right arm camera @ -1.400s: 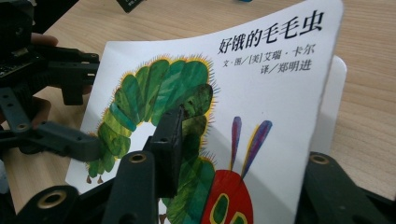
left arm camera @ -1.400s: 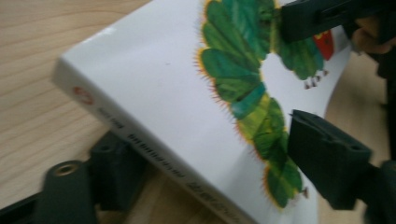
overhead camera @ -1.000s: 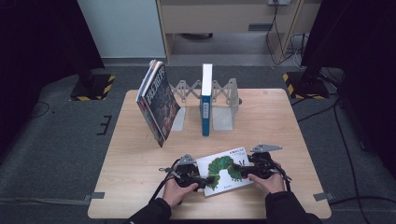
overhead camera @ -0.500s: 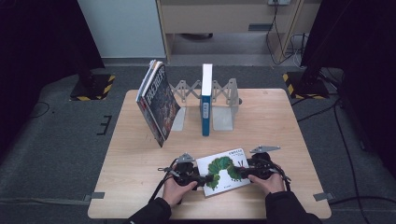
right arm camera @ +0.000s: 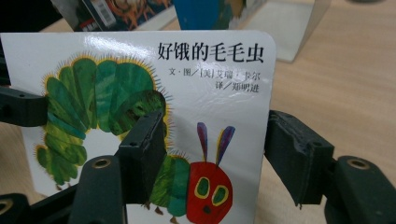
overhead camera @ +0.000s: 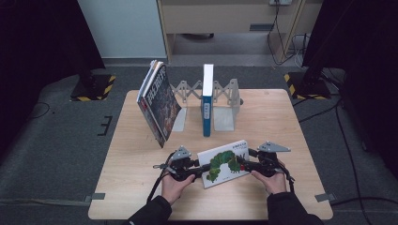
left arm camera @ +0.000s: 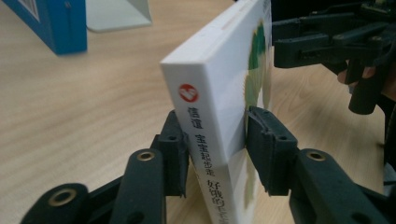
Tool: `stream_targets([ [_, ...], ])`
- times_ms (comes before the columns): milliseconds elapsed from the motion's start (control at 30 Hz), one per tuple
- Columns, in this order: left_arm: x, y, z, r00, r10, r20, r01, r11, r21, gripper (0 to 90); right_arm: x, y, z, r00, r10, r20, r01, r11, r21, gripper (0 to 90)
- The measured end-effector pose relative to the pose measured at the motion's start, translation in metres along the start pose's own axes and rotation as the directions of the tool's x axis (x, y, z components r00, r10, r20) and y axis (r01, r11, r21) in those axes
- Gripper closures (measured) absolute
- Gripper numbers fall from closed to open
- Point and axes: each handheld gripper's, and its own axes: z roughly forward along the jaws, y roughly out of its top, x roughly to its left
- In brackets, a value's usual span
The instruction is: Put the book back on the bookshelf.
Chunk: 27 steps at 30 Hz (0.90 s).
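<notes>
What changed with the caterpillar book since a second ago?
The left gripper has just been closing its jaws and now clamps the caterpillar book at its spine; that side has lifted a little. The right gripper has been closing too, one jaw over the cover, one past the edge. The blue book and leaning books stayed put.

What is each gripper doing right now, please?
Left gripper: its jaws have just been closing and now clamp the caterpillar book by its spine edge.
Right gripper: cannot tell; book between its closing jaws.
</notes>
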Motion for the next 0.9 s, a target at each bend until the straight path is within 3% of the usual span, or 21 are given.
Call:
stream_targets([
  [67,0.0,-0.002,0.0,1.0,0.005,-0.003,-0.005,0.9999,-0.012,59.5,-0.001,-0.001,0.0,1.0,-0.005,-0.001,0.005,1.0,-0.01,37.8],
  [200,-0.001,-0.005,0.001,0.9998,0.02,0.0,-0.02,0.9997,-0.013,58.7,0.0,-0.004,0.002,0.9999,-0.014,-0.008,0.015,0.999,0.033,35.9],
  [333,-0.002,-0.008,0.003,0.9996,0.022,0.019,-0.022,0.9997,-0.007,58.3,0.002,-0.005,0.002,0.9998,-0.02,-0.007,0.02,0.999,0.034,36.1],
  [400,-0.003,-0.005,0.002,0.9994,0.026,0.023,-0.026,0.9996,0.013,59.3,0.002,-0.004,0.002,0.9998,-0.019,-0.008,0.019,0.999,0.031,35.9],
  [600,-0.006,0.003,-0.003,0.9974,0.072,0.013,-0.071,0.9971,-0.028,62.8,0.0,-0.001,0.001,0.9995,-0.023,-0.022,0.023,1.0,-0.022,36.7],
  [700,-0.006,-0.001,-0.002,0.9976,0.067,0.017,-0.067,0.9976,-0.015,62.7,0.0,-0.002,0.001,0.9992,-0.036,-0.019,0.036,0.999,-0.024,36.8],
  [800,-0.007,-0.004,0.0,0.9971,0.07,0.029,-0.069,0.9971,-0.033,61.7,0.0,-0.003,0.0,0.9991,-0.035,-0.024,0.035,0.999,-0.024,36.5],
  [900,-0.008,-0.007,0.003,0.9947,0.092,0.044,-0.091,0.9955,-0.028,57.3,0.0,-0.005,-0.001,0.9988,-0.039,-0.031,0.038,0.999,-0.014,35.8],
])
